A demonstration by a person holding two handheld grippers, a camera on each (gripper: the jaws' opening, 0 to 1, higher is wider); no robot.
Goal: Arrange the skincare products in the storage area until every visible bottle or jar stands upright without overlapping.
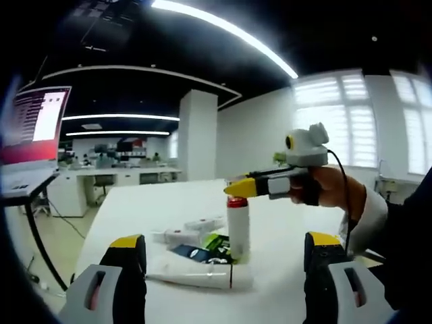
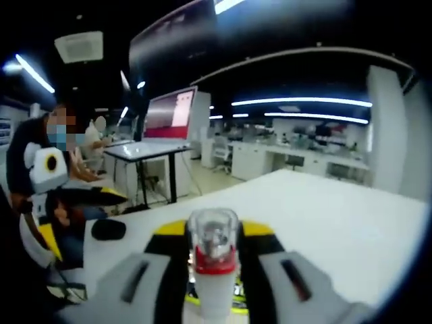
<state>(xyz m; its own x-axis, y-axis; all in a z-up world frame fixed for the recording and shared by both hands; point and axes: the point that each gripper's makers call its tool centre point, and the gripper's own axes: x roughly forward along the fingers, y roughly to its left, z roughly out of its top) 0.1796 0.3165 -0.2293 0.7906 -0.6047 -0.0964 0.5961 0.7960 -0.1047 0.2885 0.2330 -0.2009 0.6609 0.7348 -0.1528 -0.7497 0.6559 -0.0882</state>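
A white bottle (image 1: 237,226) with a red band and clear cap stands upright on the white table (image 1: 297,223). My right gripper (image 1: 239,187) comes in from the right with a hand behind it and is shut on the bottle's cap. In the right gripper view the same bottle (image 2: 213,260) sits clamped between the yellow-tipped jaws of the right gripper (image 2: 214,231). My left gripper (image 1: 225,239) is open and low in front of the bottle, holding nothing. A white tube (image 1: 196,275) lies flat by the bottle's foot, with a dark item (image 1: 191,253), a green item (image 1: 216,241) and a small white box (image 1: 202,223) behind it.
A red-screened monitor (image 1: 37,125) on a stand is left of the table, also the monitor (image 2: 169,111) in the right gripper view. A black object (image 2: 108,229) lies on the table's left part. The left gripper's fingers (image 2: 108,196) and a person (image 2: 34,145) are at the left. Bare table (image 2: 337,223) stretches right.
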